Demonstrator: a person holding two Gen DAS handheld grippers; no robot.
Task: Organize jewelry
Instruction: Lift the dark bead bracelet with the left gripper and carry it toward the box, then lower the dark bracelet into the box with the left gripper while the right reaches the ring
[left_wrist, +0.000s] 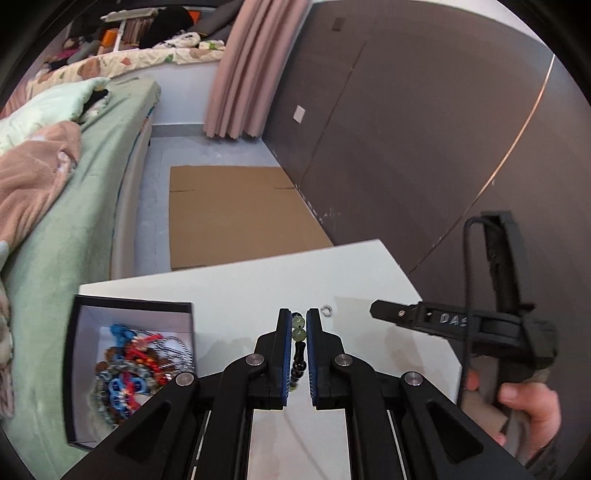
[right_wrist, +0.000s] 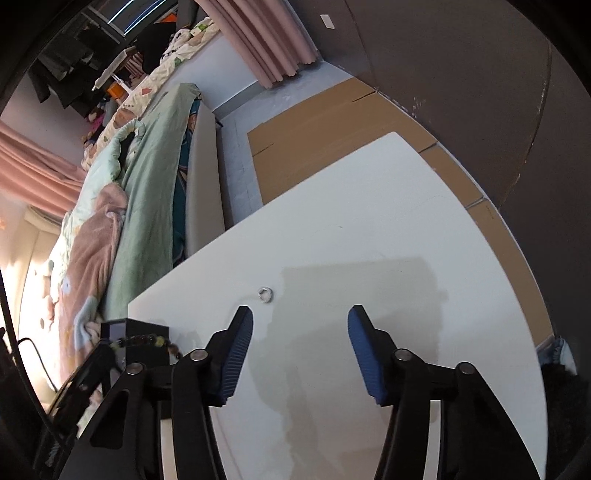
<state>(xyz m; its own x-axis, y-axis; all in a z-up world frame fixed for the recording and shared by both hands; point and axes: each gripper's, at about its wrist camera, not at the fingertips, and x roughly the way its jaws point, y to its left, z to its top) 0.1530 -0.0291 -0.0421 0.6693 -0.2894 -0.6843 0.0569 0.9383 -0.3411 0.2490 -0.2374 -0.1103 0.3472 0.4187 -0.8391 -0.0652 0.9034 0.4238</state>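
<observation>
My left gripper (left_wrist: 298, 321) is shut on a beaded bracelet (left_wrist: 298, 334) with green and dark beads, held above the white table (left_wrist: 236, 295). A black box (left_wrist: 129, 362) with a white inside, holding several colourful bracelets, stands to its left. A small silver ring (left_wrist: 327, 309) lies on the table just beyond the left fingertips. It also shows in the right wrist view (right_wrist: 265, 294), ahead of my right gripper (right_wrist: 301, 317), which is open and empty above the table. The bracelet (right_wrist: 147, 340) and the box (right_wrist: 136, 339) appear at the lower left there.
A bed with green and pink blankets (left_wrist: 55, 177) runs along the left of the table. Flat cardboard (left_wrist: 236, 214) lies on the floor beyond the table. A dark wall (left_wrist: 424, 129) stands to the right. The table's far edge (right_wrist: 332, 170) is close.
</observation>
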